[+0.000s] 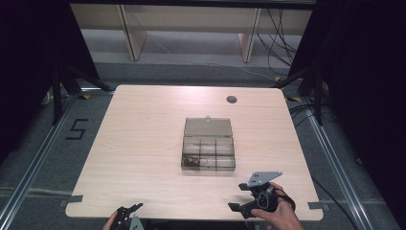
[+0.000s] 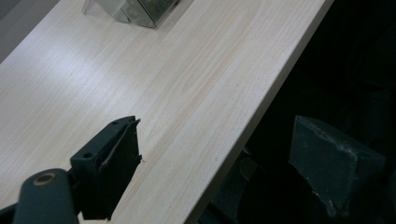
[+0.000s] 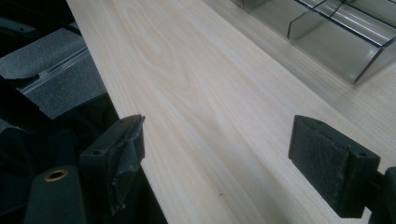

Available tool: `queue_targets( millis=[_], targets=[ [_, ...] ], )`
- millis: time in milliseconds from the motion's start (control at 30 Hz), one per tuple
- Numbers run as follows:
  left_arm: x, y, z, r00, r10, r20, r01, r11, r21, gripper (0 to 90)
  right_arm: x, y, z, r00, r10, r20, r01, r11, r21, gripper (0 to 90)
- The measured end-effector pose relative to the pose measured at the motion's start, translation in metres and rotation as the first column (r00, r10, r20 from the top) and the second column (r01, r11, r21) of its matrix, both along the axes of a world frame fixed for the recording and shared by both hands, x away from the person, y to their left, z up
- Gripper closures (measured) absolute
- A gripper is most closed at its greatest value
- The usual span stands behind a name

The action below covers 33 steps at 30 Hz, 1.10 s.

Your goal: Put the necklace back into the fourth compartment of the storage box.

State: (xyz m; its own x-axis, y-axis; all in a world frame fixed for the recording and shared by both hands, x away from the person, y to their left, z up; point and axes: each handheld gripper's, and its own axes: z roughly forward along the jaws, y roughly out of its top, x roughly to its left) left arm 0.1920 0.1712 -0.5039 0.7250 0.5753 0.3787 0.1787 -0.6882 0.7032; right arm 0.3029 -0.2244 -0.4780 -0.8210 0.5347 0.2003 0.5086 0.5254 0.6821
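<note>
Your left tool [image 1: 128, 214] and right tool [image 1: 246, 196] gape empty at the pale wooden desk's [image 1: 143, 143] near edge; a clear compartmented plastic box [image 1: 208, 145] sits mid-desk, lid open.

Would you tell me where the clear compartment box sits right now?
In the high view, the clear compartment box sits near the table's centre, lid open, ahead of the right gripper.

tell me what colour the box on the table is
Clear smoky grey box, lid open; the high view shows it best.
</note>
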Motion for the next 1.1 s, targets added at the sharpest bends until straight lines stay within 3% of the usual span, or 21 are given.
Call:
queue_targets(
  millis=[133,233,500,533,633,733,800,867,1000,1100],
  targets=[
    [0.000,-0.001,-0.001,0.9999,0.008,0.012,-0.008,0.9999,-0.010,15.5,-0.002,-0.001,-0.002,0.9999,0.004,0.011,-0.003,1.000,-0.013,18.2],
    [0.000,0.000,0.000,1.0000,-0.002,-0.002,0.002,0.9999,0.011,15.5,-0.003,-0.002,-0.003,0.9999,-0.004,0.009,0.004,1.000,-0.014,18.2],
    [0.000,0.000,0.000,1.0000,0.000,0.000,0.000,1.0000,0.004,15.5,-0.006,-0.007,-0.004,0.9999,-0.010,0.014,0.011,1.000,-0.016,17.7],
    [0.001,0.001,0.001,1.0000,-0.009,0.003,0.008,0.9993,0.037,15.5,-0.007,-0.007,-0.005,0.9999,-0.013,0.005,0.013,1.000,-0.019,17.5],
    [0.000,0.001,0.001,1.0000,-0.007,0.000,0.007,0.9995,0.030,15.5,-0.009,-0.008,-0.006,0.9998,-0.016,0.012,0.017,0.999,-0.029,17.0],
    [0.002,0.001,0.000,0.9996,0.004,0.027,-0.005,0.9993,0.036,15.5,-0.011,-0.010,-0.007,0.9998,-0.017,0.014,0.018,0.999,-0.028,16.9],
    [0.000,0.001,0.000,1.0000,-0.001,-0.003,0.001,0.9999,0.015,15.5,-0.013,-0.010,-0.007,0.9996,-0.028,0.010,0.028,0.999,-0.036,16.8],
    [0.000,0.000,0.000,1.0000,0.000,-0.004,0.000,1.0000,0.006,15.5,-0.013,-0.011,-0.008,0.9997,-0.013,0.021,0.013,0.999,-0.036,16.8],
    [0.000,0.000,0.000,1.0000,-0.001,-0.004,0.002,0.9999,0.010,15.5,-0.017,-0.014,-0.008,0.9990,-0.038,0.025,0.039,0.998,-0.044,16.7],
    [0.000,0.000,0.000,1.0000,-0.001,-0.004,0.001,0.9999,0.011,15.5,-0.017,-0.016,-0.010,0.9993,-0.016,0.033,0.018,0.998,-0.055,16.8]
  ],
)
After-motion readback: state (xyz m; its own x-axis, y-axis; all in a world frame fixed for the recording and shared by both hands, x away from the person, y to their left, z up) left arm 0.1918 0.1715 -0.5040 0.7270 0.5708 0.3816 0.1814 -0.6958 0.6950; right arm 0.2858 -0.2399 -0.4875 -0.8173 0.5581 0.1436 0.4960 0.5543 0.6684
